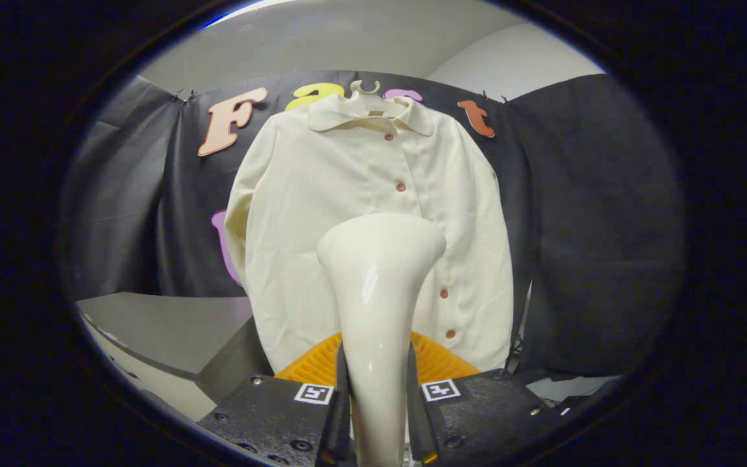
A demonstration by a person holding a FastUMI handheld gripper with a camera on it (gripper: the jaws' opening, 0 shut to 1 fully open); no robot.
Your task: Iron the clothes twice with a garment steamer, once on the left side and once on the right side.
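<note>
Both black gripper fingers (321, 415) clamped on glossy cream plastic garment steamer (379, 292), long axis upright, flared head pointing toward cream buttoned shirt (347, 214) on hanger (366, 87), just beyond. Gripper (379, 402) level, aimed forward.

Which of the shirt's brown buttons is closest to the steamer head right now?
The third visible button down, just beside the steamer head's neck on the shirt. The others sit higher toward the collar or lower toward the hem. The claw grips the steamer's handle.
</note>
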